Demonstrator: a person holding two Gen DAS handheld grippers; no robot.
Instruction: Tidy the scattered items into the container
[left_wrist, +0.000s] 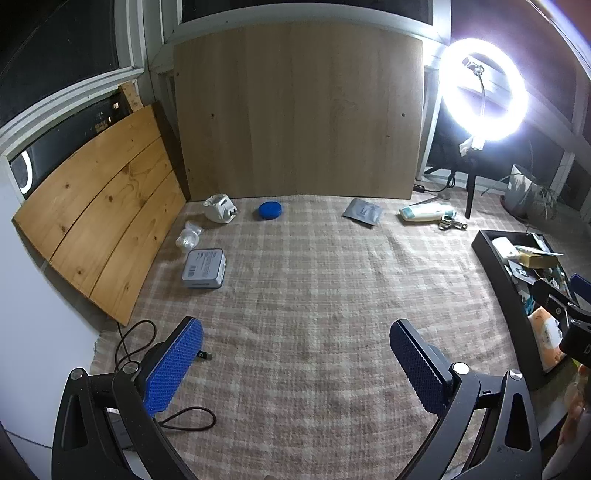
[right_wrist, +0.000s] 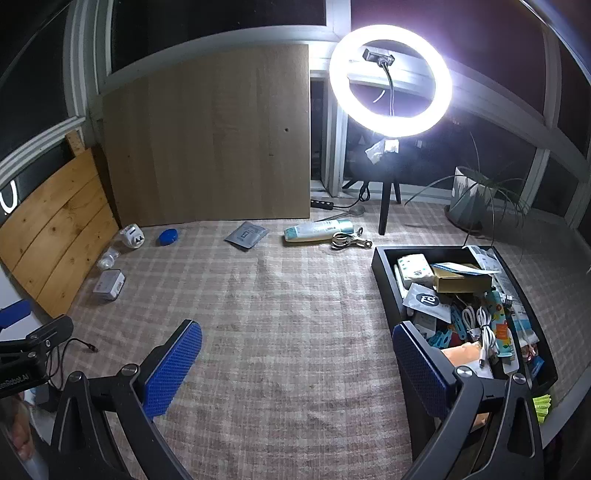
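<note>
A black container (right_wrist: 380, 264) full of small items sits at the right; it also shows in the left wrist view (left_wrist: 487, 254). Scattered on the checked cloth: a grey box (left_wrist: 204, 268) (right_wrist: 108, 283), a white plug adapter (left_wrist: 220, 208) (right_wrist: 132, 235), a clear wrapper (left_wrist: 190, 238), a blue round lid (left_wrist: 270, 210) (right_wrist: 168, 236), a grey sachet (left_wrist: 362, 212) (right_wrist: 246, 235), a white-green tube (left_wrist: 426, 213) (right_wrist: 318, 230), a metal clip (left_wrist: 451, 222) (right_wrist: 349, 240). My left gripper (left_wrist: 295, 365) is open and empty. My right gripper (right_wrist: 295, 365) is open and empty beside the container.
A ring light on a tripod (right_wrist: 390, 79) stands at the back right, a potted plant (right_wrist: 472, 199) beside it. Wooden boards (left_wrist: 295, 110) lean at the back and left. A black cable (left_wrist: 133, 343) lies at the near left. The other gripper shows at the left edge (right_wrist: 37, 343).
</note>
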